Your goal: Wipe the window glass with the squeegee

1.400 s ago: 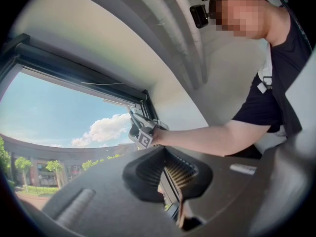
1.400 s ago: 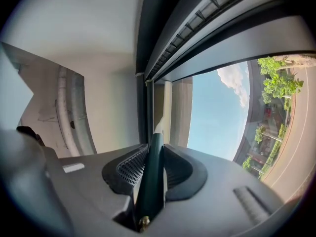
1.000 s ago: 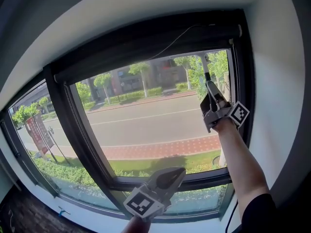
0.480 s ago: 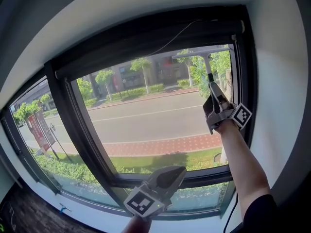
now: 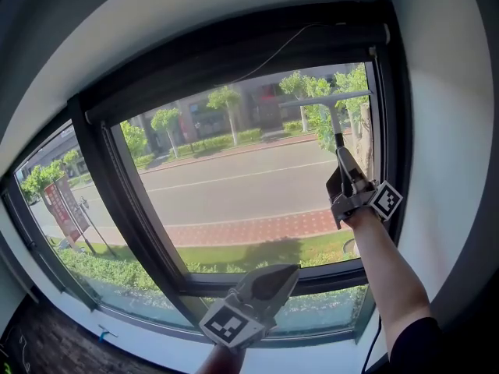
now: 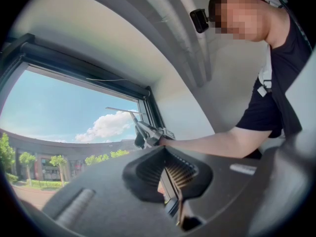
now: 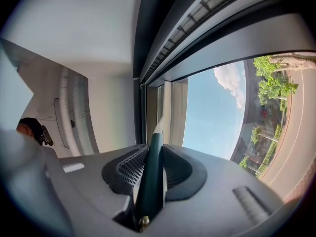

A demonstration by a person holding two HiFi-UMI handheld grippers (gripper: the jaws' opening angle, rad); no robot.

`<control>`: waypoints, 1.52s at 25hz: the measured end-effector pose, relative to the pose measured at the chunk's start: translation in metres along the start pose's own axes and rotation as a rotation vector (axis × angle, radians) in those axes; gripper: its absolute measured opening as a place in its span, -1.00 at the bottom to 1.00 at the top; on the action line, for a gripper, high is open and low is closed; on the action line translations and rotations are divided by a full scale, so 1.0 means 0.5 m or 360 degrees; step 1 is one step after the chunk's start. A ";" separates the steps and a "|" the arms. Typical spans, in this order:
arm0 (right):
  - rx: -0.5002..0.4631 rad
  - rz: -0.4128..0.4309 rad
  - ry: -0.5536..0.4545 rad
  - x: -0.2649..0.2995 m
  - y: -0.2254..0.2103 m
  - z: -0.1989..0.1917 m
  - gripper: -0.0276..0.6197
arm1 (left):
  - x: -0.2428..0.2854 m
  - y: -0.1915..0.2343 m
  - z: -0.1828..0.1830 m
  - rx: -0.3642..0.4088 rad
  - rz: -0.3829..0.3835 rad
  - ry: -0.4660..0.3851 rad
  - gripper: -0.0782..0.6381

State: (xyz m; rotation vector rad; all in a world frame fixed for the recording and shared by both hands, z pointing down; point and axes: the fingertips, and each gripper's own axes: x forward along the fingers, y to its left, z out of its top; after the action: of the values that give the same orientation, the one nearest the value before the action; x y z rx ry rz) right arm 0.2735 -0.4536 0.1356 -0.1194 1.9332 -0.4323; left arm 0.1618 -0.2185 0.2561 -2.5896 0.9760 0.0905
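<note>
The squeegee (image 5: 335,100) lies against the upper right part of the window glass (image 5: 226,185), its blade level and its thin handle pointing down. My right gripper (image 5: 341,156) is shut on that handle, with the arm reaching up from below. In the right gripper view the dark green handle (image 7: 151,172) stands clamped between the jaws of the right gripper (image 7: 150,157). My left gripper (image 5: 282,276) hangs low in front of the bottom frame, shut and holding nothing. The left gripper view shows its jaws (image 6: 168,174) closed, with the squeegee (image 6: 123,110) far off.
A black roller-blind housing (image 5: 234,49) with a thin cord (image 5: 273,57) runs along the top. A thick black mullion (image 5: 117,201) splits the window at left. The white wall (image 5: 448,131) is close on the right, and the white sill (image 5: 148,337) lies below.
The right gripper has drawn the squeegee a little way down the glass near the right frame. The left gripper has stayed where it was.
</note>
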 end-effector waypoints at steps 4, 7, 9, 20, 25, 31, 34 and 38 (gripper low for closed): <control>-0.0001 -0.0021 -0.0003 -0.043 -0.013 -0.019 -0.62 | -0.011 -0.009 -0.012 -0.0016 0.0001 0.0014 -0.77; 0.0010 -0.0036 -0.0003 -0.081 -0.022 -0.035 -0.62 | -0.017 -0.014 -0.023 -0.0025 0.0002 0.0027 -0.77; 0.0016 -0.0045 -0.0001 -0.093 -0.027 -0.039 -0.62 | -0.015 -0.009 -0.018 -0.0029 0.0002 0.0033 -0.77; 0.0044 -0.0106 -0.0019 -0.194 -0.054 -0.081 -0.62 | -0.020 -0.015 -0.021 -0.0045 -0.0002 0.0035 -0.77; 0.0048 -0.0129 -0.0013 -0.221 -0.064 -0.093 -0.62 | -0.014 -0.014 -0.027 -0.0066 -0.0012 0.0046 -0.77; 0.0068 -0.0180 -0.0009 -0.282 -0.077 -0.120 -0.62 | -0.019 -0.032 -0.049 -0.0087 -0.0032 0.0072 -0.77; 0.0081 -0.0212 -0.0007 -0.308 -0.085 -0.131 -0.61 | -0.018 -0.033 -0.051 -0.0098 -0.0039 0.0082 -0.77; 0.0101 -0.0246 -0.0002 -0.346 -0.096 -0.148 -0.62 | -0.019 -0.032 -0.061 -0.0110 -0.0040 0.0099 -0.77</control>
State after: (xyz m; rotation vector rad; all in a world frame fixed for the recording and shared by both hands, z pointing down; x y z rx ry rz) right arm 0.2694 -0.4317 0.3286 -0.2288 1.9138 -0.5958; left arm 0.1630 -0.2127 0.2915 -2.6819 0.9777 0.0380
